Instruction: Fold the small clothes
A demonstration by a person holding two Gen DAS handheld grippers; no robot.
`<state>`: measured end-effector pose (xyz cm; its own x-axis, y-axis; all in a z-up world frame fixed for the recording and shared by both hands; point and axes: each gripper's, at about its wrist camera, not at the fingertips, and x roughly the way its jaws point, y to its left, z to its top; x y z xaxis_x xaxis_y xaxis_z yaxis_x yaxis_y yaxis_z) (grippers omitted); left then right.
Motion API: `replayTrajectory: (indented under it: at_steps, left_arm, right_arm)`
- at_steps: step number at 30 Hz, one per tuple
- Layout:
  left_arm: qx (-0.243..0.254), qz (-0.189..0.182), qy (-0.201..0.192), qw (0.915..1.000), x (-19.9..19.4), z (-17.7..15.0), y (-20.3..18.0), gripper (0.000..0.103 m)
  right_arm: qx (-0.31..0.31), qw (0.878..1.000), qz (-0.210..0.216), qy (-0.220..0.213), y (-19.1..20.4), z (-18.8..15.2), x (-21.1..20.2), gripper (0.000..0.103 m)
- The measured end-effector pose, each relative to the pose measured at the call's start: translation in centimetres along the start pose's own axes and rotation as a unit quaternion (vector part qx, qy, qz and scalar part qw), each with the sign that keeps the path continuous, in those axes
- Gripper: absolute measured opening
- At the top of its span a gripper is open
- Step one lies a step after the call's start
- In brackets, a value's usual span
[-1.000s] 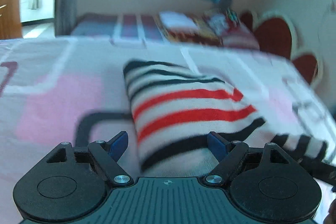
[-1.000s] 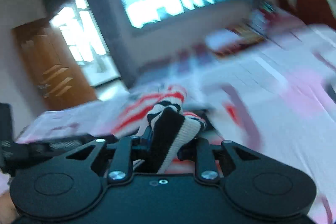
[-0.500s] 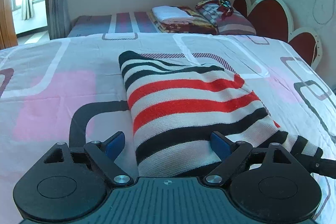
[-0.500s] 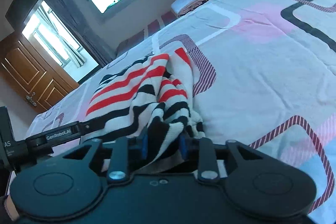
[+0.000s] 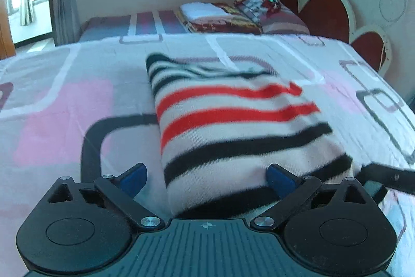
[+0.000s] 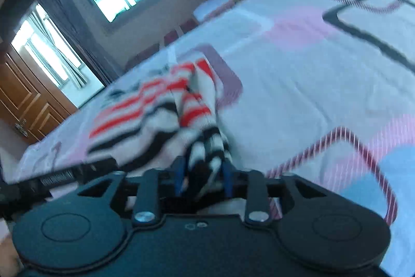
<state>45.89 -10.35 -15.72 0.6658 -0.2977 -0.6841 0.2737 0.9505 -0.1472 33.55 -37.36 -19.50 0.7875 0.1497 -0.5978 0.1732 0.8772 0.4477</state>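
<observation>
A folded sweater (image 5: 233, 126) with red, black and white stripes lies on the bed. My left gripper (image 5: 207, 179) hovers at its near edge, jaws opening wide; the knit lies between the blue pads (image 5: 132, 178) without being pinched. In the right wrist view the sweater (image 6: 145, 110) is bunched, and its striped sleeve end (image 6: 205, 149) runs down between my right gripper's (image 6: 202, 174) jaws, which are opening; the blue pads (image 6: 179, 173) stand a little off the cloth. Part of the right gripper (image 5: 389, 177) shows at the left view's right edge.
The bedsheet (image 5: 52, 121) has pink, grey and white patterns. Folded blankets and a pillow (image 5: 233, 14) sit on a second bed under the window. A red heart-shaped headboard (image 5: 326, 14) is on the right. A wooden door (image 6: 23, 105) stands at the far left.
My right gripper came down to the bed with the sleeve and its jaws have parted from the cloth. The left jaws have spread wider over the sweater's near edge.
</observation>
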Motion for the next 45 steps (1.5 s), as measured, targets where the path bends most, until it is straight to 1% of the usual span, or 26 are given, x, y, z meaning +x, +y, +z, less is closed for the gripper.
replayTrajectory:
  at_steps: [2, 4, 6, 9, 12, 14, 15, 16, 19, 21, 23, 24, 25, 26, 27, 28, 29, 30, 32, 33, 36, 38, 40, 42, 44, 45]
  left_arm:
    - [-0.011, 0.003, -0.011, 0.9999, -0.3, 0.8, 0.4, 0.098]
    - [-0.015, 0.015, -0.018, 0.9996, -0.1, 1.6, 0.9, 0.098]
    - [-0.021, 0.03, -0.017, 0.9992, 0.6, 2.2, 1.5, 0.098]
    - [-0.04, 0.039, -0.011, 0.9984, 1.9, 2.4, 2.5, 0.098]
    - [-0.043, 0.042, -0.011, 0.9981, 2.9, 2.1, 2.4, 0.098]
    - [-0.042, 0.038, -0.008, 0.9984, 3.5, 2.0, 2.0, 0.098]
    - [-0.045, 0.032, -0.005, 0.9985, 3.8, 2.1, 1.9, 0.098]
    - [-0.045, 0.027, -0.003, 0.9986, 4.0, 2.1, 1.6, 0.098]
    - [-0.019, 0.014, -0.007, 0.9997, 4.3, 2.6, -0.1, 0.098]
    - [-0.012, 0.0, -0.016, 0.9998, 4.2, 2.8, -1.2, 0.098]
    - [-0.016, -0.01, -0.014, 0.9997, 4.3, 2.9, -1.6, 0.098]
    - [-0.014, -0.01, -0.012, 0.9998, 4.6, 2.8, -1.8, 0.098]
    - [-0.009, -0.002, -0.01, 0.9999, 5.0, 2.7, -1.8, 0.098]
    - [-0.009, 0.005, -0.002, 0.9999, 5.5, 2.4, -1.7, 0.099]
    - [-0.018, 0.003, 0.007, 0.9998, 6.0, 2.2, -1.3, 0.099]
    - [-0.036, -0.004, 0.01, 0.9993, 6.1, 2.1, -0.6, 0.1]
    - [-0.046, -0.003, 0.015, 0.9988, 6.2, 2.2, -0.3, 0.102]
    - [-0.051, -0.001, 0.017, 0.9985, 6.1, 2.3, -0.1, 0.102]
    - [-0.061, 0.009, 0.004, 0.9981, 5.2, 2.8, 0.1, 0.102]
    - [-0.066, 0.009, -0.008, 0.9978, 4.7, 3.2, 0.4, 0.102]
    - [-0.077, 0.021, -0.023, 0.9965, 4.7, 4.5, 1.0, 0.102]
    - [-0.084, 0.035, -0.017, 0.9957, 5.7, 5.4, 1.4, 0.102]
    - [-0.089, 0.046, -0.003, 0.995, 7.4, 6.0, 1.9, 0.102]
    - [-0.105, 0.051, 0.017, 0.993, 9.4, 6.3, 2.6, 0.102]
    - [-0.116, 0.057, 0.035, 0.991, 11.1, 6.2, 3.1, 0.102]
    - [-0.127, 0.051, 0.041, 0.9897, 11.7, 6.1, 3.5, 0.102]
  right_arm:
    - [-0.013, 1.0, 0.004, -0.011, 0.5, 1.4, -0.1, 0.042]
    - [-0.021, 1.0, 0.011, -0.017, 1.0, 2.9, 0.5, 0.042]
    - [-0.035, 0.999, 0.017, -0.008, 1.8, 4.4, 1.9, 0.042]
    - [-0.043, 0.999, 0.022, 0.02, 2.6, 5.8, 5.3, 0.042]
    - [-0.04, 0.998, 0.033, 0.047, 3.2, 6.3, 8.3, 0.036]
    - [-0.065, 0.996, 0.034, 0.058, 4.2, 6.0, 9.4, 0.031]
    - [-0.087, 0.994, 0.026, 0.057, 4.7, 5.6, 9.5, 0.021]
    - [-0.109, 0.992, 0.016, 0.055, 5.0, 5.3, 9.7, 0.016]
    - [-0.139, 0.99, 0.003, 0.033, 5.3, 5.1, 9.4, 0.013]
    - [-0.153, 0.988, 0.003, -0.002, 5.9, 5.3, 8.0, 0.013]
    - [-0.171, 0.985, -0.002, -0.039, 6.4, 5.2, 6.4, 0.013]
    - [-0.175, 0.983, -0.012, -0.052, 6.3, 4.8, 5.9, 0.012]
    - [-0.173, 0.983, -0.023, -0.059, 5.8, 4.4, 5.8, 0.012]
    - [-0.166, 0.984, -0.035, -0.061, 5.2, 4.0, 6.0, 0.012]
    - [-0.154, 0.986, -0.047, -0.051, 4.4, 3.6, 6.7, 0.013]
    - [-0.138, 0.989, -0.046, -0.021, 3.6, 3.4, 8.0, 0.014]
    - [-0.127, 0.991, -0.036, -0.013, 3.2, 3.5, 8.6, 0.014]
    - [-0.127, 0.991, -0.032, -0.014, 3.4, 3.9, 8.5, 0.016]
    - [-0.13, 0.991, -0.032, -0.008, 3.8, 4.7, 8.6, 0.02]
    - [-0.129, 0.991, -0.031, -0.006, 3.9, 5.1, 8.5, 0.026]
    - [-0.119, 0.992, -0.028, -0.03, 4.0, 5.9, 6.9, 0.027]
    - [-0.14, 0.989, -0.024, -0.043, 4.9, 6.6, 6.8, 0.027]
    - [-0.167, 0.985, -0.02, -0.041, 6.1, 7.5, 7.8, 0.027]
    - [-0.18, 0.983, -0.013, -0.031, 7.1, 8.4, 9.9, 0.024]
    - [-0.178, 0.983, -0.023, -0.024, 7.2, 9.2, 12.1, 0.025]
    - [-0.175, 0.984, -0.029, -0.019, 7.0, 9.4, 13.2, 0.024]
